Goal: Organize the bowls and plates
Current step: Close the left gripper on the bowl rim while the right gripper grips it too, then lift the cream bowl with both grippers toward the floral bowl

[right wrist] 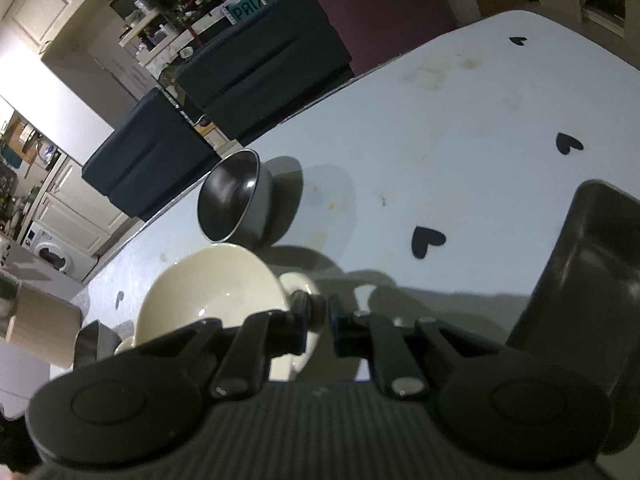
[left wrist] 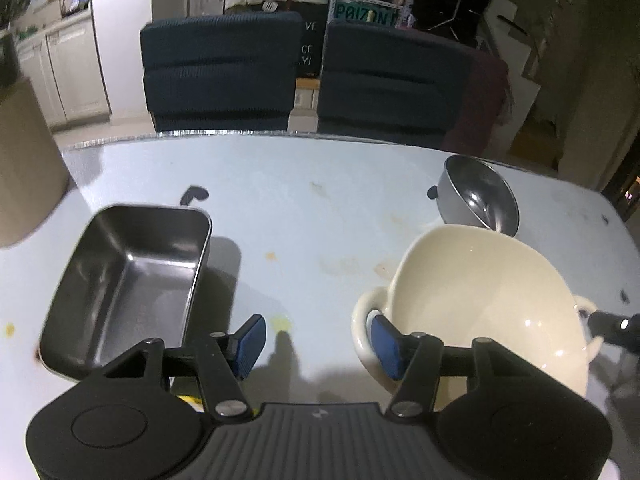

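We see a glossy cream two-handled bowl (left wrist: 488, 304) at lower right. Our left gripper (left wrist: 316, 344) gapes wide; our right gripper (right wrist: 320, 320) pinches the bowl's handle (right wrist: 304, 292).

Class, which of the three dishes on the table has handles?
The cream ceramic bowl; the round steel bowl and rectangular dark metal tray have none.

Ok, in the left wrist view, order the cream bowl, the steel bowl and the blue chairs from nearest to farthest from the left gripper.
1. Cream bowl, at the left gripper's right finger.
2. Steel bowl, behind it, right.
3. Blue chairs, beyond the table's far edge.
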Available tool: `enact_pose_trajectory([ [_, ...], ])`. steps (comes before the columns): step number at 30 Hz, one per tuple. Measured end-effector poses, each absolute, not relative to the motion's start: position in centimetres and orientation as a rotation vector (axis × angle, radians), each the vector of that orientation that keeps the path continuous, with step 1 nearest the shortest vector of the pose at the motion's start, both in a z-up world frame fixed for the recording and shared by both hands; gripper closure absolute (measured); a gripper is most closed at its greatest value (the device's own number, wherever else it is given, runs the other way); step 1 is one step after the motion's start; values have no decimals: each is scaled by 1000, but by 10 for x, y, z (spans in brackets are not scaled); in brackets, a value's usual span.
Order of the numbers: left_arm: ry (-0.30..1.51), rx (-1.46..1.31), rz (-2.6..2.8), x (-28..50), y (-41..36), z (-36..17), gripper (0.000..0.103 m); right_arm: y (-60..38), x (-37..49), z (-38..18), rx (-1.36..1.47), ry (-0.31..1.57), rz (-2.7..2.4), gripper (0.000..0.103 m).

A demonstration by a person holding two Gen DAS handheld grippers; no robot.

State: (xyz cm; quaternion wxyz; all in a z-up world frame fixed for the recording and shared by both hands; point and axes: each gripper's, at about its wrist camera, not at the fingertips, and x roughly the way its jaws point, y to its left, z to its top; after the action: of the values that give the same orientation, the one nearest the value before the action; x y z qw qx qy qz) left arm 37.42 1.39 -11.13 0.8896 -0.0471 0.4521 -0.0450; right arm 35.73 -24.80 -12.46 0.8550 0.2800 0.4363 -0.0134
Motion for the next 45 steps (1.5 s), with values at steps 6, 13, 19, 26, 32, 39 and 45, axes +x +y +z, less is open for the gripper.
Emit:
enact_pose_trajectory([
  [6, 903, -354, -185, 374, 41, -101, 42, -257, 354, -118, 603, 875, 26, 62],
  [13, 940, -309, -236, 377, 20, -106, 42, -240, 362, -121, 517, 909, 71, 54],
  [19, 970, -276, -261, 382, 12, -116, 50, -233, 369, -125, 470, 936, 83, 58],
  [26, 988, -288, -240, 388, 19, -123, 80, -236, 373, -131, 458, 959, 83, 73],
  [32, 987, -301, -251, 390, 20, -125, 80, -238, 372, -132, 463, 953, 98, 74],
  [39, 999, -326, -254, 391, 22, -128, 80, -238, 374, -132, 459, 961, 106, 75],
  [45, 1007, -354, -260, 392, 23, -132, 81, -239, 378, -133, 463, 963, 122, 75],
])
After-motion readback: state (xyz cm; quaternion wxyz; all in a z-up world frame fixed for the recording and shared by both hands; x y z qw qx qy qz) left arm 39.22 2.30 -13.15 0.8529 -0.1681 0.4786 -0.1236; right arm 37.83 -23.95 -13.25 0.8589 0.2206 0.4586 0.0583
